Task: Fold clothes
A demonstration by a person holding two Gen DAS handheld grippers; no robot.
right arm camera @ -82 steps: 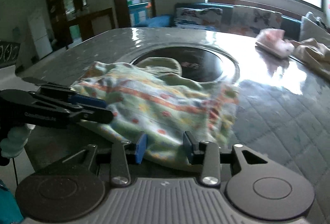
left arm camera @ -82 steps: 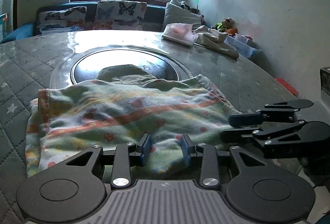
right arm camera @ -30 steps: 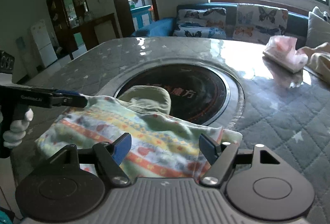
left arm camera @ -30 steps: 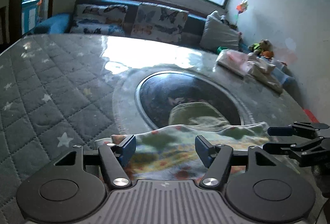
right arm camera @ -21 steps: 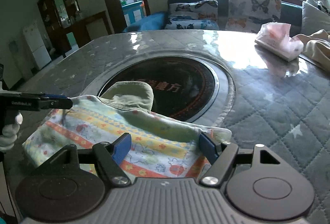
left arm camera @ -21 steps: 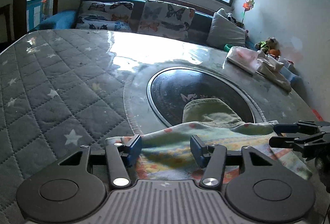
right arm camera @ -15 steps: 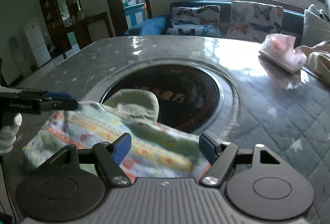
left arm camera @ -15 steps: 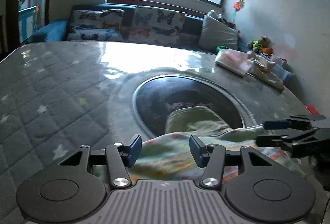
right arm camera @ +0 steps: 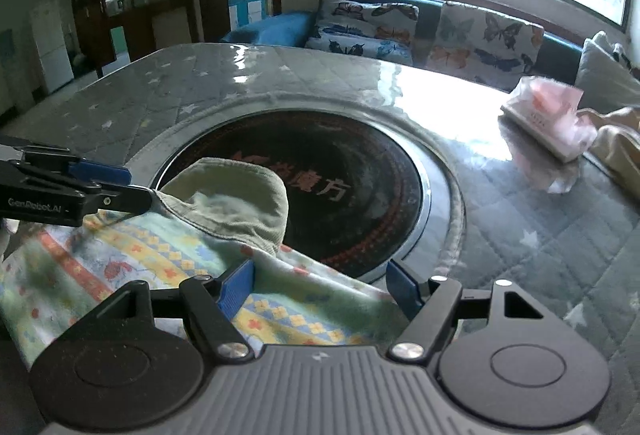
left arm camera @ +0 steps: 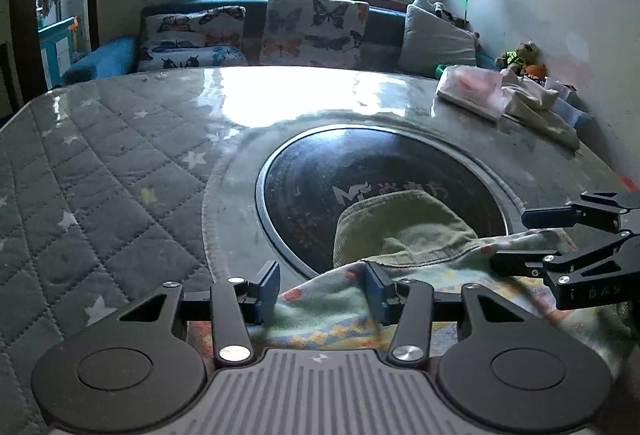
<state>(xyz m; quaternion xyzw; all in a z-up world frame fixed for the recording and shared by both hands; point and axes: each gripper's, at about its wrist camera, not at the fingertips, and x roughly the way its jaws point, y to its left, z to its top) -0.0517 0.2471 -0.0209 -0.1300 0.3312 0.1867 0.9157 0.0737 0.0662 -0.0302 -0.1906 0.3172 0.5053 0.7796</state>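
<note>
Since the earlier frame both grippers have slid to the far fold of the patterned garment (right arm camera: 132, 267) on the counter (left arm camera: 120, 163), left gripper (left arm camera: 322, 289) and right gripper (right arm camera: 320, 285) spread wide, holding nothing, apparently ready to pinch its corners.

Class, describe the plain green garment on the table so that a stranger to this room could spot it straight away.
Start at the dark round plate sunk in the middle of the quilted table. On its near edge lies the green garment, partly tucked under a patterned cloth. It is plain olive and ribbed, while the cloth over it carries bright stripes and flowers.
</note>
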